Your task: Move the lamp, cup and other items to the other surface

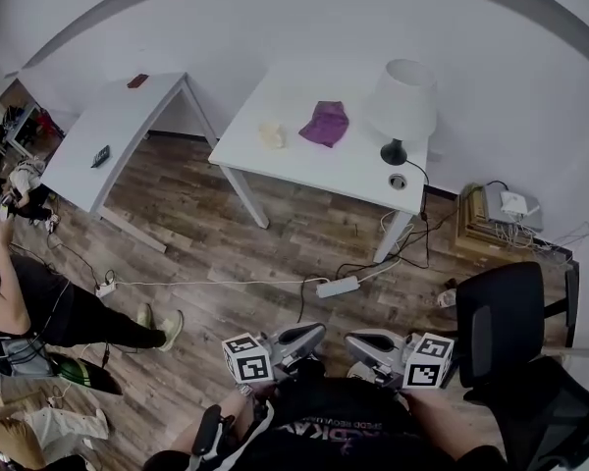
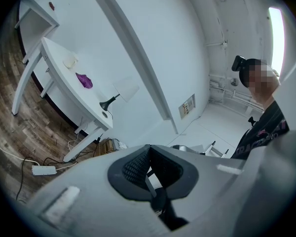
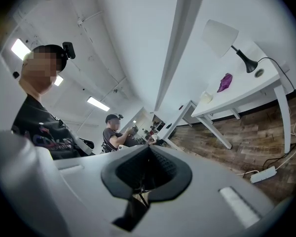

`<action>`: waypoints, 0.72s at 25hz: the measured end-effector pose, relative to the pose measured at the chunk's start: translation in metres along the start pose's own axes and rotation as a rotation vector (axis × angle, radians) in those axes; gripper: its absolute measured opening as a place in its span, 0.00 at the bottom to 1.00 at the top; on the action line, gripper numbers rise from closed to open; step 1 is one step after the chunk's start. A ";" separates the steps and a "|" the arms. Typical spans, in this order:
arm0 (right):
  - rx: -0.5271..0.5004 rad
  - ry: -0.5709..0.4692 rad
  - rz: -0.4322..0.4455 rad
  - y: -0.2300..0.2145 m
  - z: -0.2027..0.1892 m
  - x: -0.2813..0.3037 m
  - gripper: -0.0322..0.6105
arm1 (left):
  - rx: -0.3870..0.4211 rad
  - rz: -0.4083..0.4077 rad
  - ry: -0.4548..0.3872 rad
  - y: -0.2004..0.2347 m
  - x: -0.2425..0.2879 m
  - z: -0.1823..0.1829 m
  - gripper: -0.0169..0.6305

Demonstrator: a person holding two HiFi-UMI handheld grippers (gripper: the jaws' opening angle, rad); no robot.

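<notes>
**Both tools shut and empty, well short of the loaded surface**

Near surface (image 1: pixel 353 170): white, ahead across the wood floor (image 1: pixel 275 253). Everything to be carried sits on it.

Far surface (image 1: pixel 118 130): also white, to its left with a gap between. It looks the likely destination. A reddish bit (image 1: pixel 137 80) and a dark bit (image 1: pixel 100 155) lie on it, too small to name.

Lamp (image 1: pixel 401 106): upright at the near surface's right end, with a white shade over a thin black stem and a small round base. Judged light and top-heavy. The shade would dent or tip, so the stem just above the base is the place to pinch. Its cord (image 1: pixel 422 180) drops over the edge toward the power strip (image 1: pixel 337 287) on the floor. It will likely tug unless freed or given slack.

Left tool (image 2: pixel 148 149) and right tool (image 3: pixel 149 149): held low, close to the body, side by side. The jaws of each are closed together on nothing, well apart from every item.

Cloth (image 1: pixel 325 123): purple, crumpled, mid-surface. Soft and limp, little risk; pinch any raised fold.

Cup (image 1: pixel 272 133): pale, just left of the cloth, not touching it. Its shape is too small to tell. Probably light and easily knocked over, so a gentle grip on the wall seems best.

Writing: none readable on lamp, cup or cloth. The marker cubes (image 1: pixel 247 358) show black-and-white squares only. The shirt (image 1: pixel 324 425) print at the bottom edge is too blurred to read.
</notes>
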State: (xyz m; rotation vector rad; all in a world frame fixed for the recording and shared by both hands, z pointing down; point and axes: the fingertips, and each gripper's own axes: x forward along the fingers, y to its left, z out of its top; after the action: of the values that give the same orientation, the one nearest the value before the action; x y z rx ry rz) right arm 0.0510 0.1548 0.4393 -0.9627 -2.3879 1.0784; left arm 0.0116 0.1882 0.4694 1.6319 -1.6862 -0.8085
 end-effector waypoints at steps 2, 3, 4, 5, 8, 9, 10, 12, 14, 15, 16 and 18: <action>0.003 -0.003 -0.004 -0.004 0.006 0.016 0.06 | -0.005 0.002 -0.009 0.009 -0.009 0.014 0.02; 0.005 -0.005 -0.005 -0.005 0.009 0.025 0.06 | -0.006 0.003 -0.013 0.013 -0.014 0.021 0.02; 0.007 -0.005 -0.007 -0.007 0.012 0.033 0.06 | -0.007 0.004 -0.018 0.018 -0.018 0.028 0.02; 0.007 -0.003 -0.010 -0.009 0.015 0.041 0.06 | -0.007 0.004 -0.022 0.023 -0.022 0.034 0.02; -0.004 0.014 -0.020 -0.015 0.021 0.065 0.06 | -0.006 0.002 -0.033 0.040 -0.032 0.050 0.02; -0.012 0.017 -0.025 -0.017 0.024 0.073 0.06 | -0.005 0.001 -0.038 0.046 -0.036 0.056 0.02; -0.022 0.015 -0.033 -0.019 0.027 0.079 0.06 | -0.004 0.001 -0.044 0.052 -0.040 0.061 0.02; -0.037 -0.005 -0.053 -0.025 0.038 0.090 0.07 | -0.001 -0.001 -0.055 0.063 -0.048 0.072 0.02; -0.043 -0.029 -0.071 -0.030 0.050 0.100 0.08 | -0.003 -0.001 -0.056 0.072 -0.054 0.081 0.02; -0.047 -0.036 -0.077 -0.031 0.054 0.106 0.09 | -0.004 -0.002 -0.056 0.075 -0.057 0.085 0.02; -0.052 -0.039 -0.080 -0.032 0.057 0.111 0.09 | -0.002 -0.003 -0.056 0.078 -0.060 0.088 0.02; -0.057 -0.035 -0.080 -0.033 0.058 0.122 0.10 | 0.006 -0.002 -0.061 0.082 -0.068 0.094 0.02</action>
State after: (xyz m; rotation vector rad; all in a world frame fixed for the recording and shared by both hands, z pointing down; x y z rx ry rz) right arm -0.0824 0.1947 0.4311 -0.8662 -2.4754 1.0108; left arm -0.1119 0.2582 0.4760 1.6279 -1.7312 -0.8633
